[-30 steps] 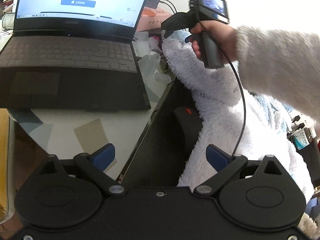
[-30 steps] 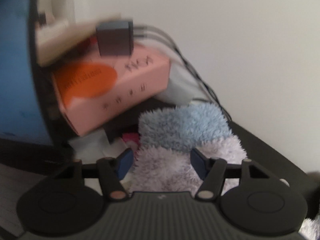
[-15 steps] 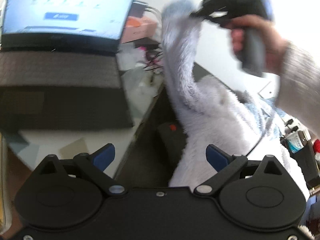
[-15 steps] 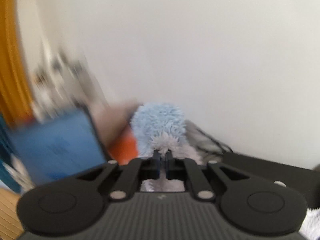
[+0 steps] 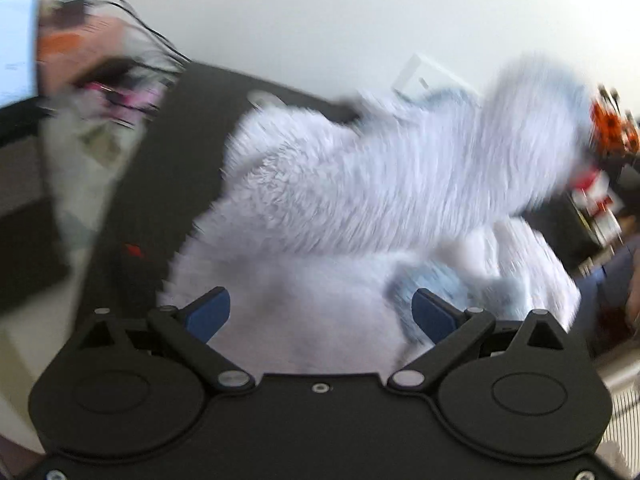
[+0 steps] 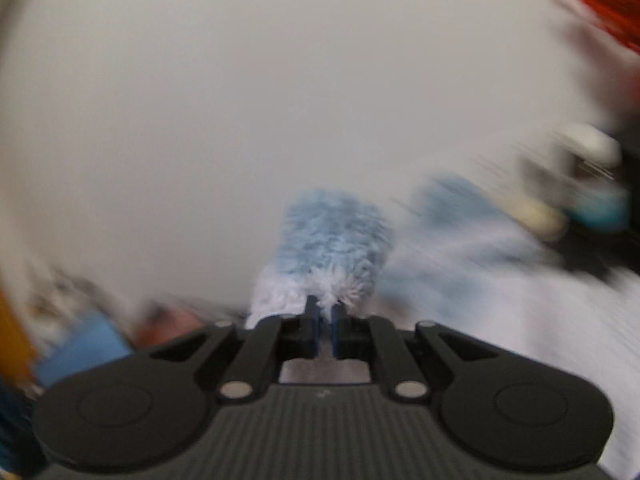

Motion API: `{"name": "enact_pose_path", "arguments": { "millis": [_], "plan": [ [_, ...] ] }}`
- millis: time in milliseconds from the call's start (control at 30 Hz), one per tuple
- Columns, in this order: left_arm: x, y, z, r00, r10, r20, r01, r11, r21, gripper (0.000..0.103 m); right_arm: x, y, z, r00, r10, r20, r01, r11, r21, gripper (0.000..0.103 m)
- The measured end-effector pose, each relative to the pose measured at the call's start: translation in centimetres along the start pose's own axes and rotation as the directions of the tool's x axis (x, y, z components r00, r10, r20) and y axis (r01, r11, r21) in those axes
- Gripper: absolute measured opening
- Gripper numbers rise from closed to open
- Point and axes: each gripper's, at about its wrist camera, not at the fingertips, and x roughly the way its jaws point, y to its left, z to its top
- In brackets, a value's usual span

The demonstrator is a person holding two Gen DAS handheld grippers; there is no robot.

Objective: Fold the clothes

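A fluffy white and pale-blue garment [image 5: 360, 184] lies heaped on the black tabletop [image 5: 172, 152]. One sleeve [image 5: 532, 120] arches up and over to the right in the left wrist view. My right gripper [image 6: 325, 312] is shut on that sleeve's blue cuff [image 6: 332, 240], with white fluff pinched between the pads. Its jaws are opening very slightly and the fabric stays between them. My left gripper [image 5: 320, 308] is open just above the near part of the garment, with nothing held. Both views are blurred by motion.
A laptop screen [image 5: 16, 32] shows at the far left, with an orange-and-pink box [image 5: 80, 48] and cables beside it. Blurred clutter [image 5: 600, 128] stands at the right edge. A plain white wall [image 6: 280, 80] fills the background.
The right gripper shut on the sleeve cuff, then swept it up and across to the right. The left view swung right, off the laptop and over the garment.
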Motion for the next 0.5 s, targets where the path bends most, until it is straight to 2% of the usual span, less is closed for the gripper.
{"name": "enact_pose_path", "arguments": {
  "millis": [33, 100, 167, 200, 233, 267, 400, 467, 500],
  "plan": [
    [0.7, -0.5, 0.0, 1.0, -0.006, -0.02, 0.006, 1.0, 0.011, 0.099, -0.3, -1.8, -1.5, 0.996, -0.078, -0.044, 0.079, 0.997, 0.012, 0.011],
    [2.0, -1.3, 0.1, 0.998, -0.008, -0.054, 0.01, 1.0, 0.027, 0.099, -0.7, -4.6, -4.0, 0.979, -0.173, -0.109, 0.181, 0.981, 0.069, 0.011],
    [3.1, -2.0, 0.2, 0.997, 0.003, -0.074, 0.0, 0.999, 0.049, 0.099, -1.8, -6.1, -5.5, 0.971, -0.211, -0.113, 0.226, 0.965, 0.136, 0.012],
    [3.6, -2.4, 0.2, 0.996, 0.012, -0.085, -0.006, 0.998, 0.062, 0.099, -2.2, -6.8, -6.1, 0.967, -0.228, -0.113, 0.244, 0.955, 0.166, 0.017],
    [4.1, -2.6, 0.2, 0.995, 0.021, -0.097, -0.014, 0.997, 0.074, 0.099, -2.6, -7.2, -6.1, 0.966, -0.235, -0.107, 0.252, 0.95, 0.186, 0.03],
    [4.6, -2.9, 0.1, 0.994, 0.028, -0.108, -0.019, 0.996, 0.085, 0.099, -2.9, -7.5, -6.0, 0.965, -0.243, -0.099, 0.258, 0.945, 0.202, 0.034],
    [5.8, -3.8, -0.7, 0.988, 0.059, -0.144, -0.041, 0.992, 0.123, 0.099, -3.5, -8.2, -4.3, 0.971, -0.231, -0.061, 0.239, 0.944, 0.229, 0.036],
    [6.2, -4.0, -1.1, 0.985, 0.078, -0.155, -0.057, 0.989, 0.136, 0.099, -2.7, -8.4, -3.0, 0.976, -0.208, -0.063, 0.217, 0.943, 0.253, 0.042],
    [6.4, -4.0, -1.2, 0.983, 0.089, -0.159, -0.067, 0.988, 0.139, 0.099, -1.8, -8.8, -2.3, 0.977, -0.201, -0.076, 0.214, 0.941, 0.262, 0.048]
  ]
}}
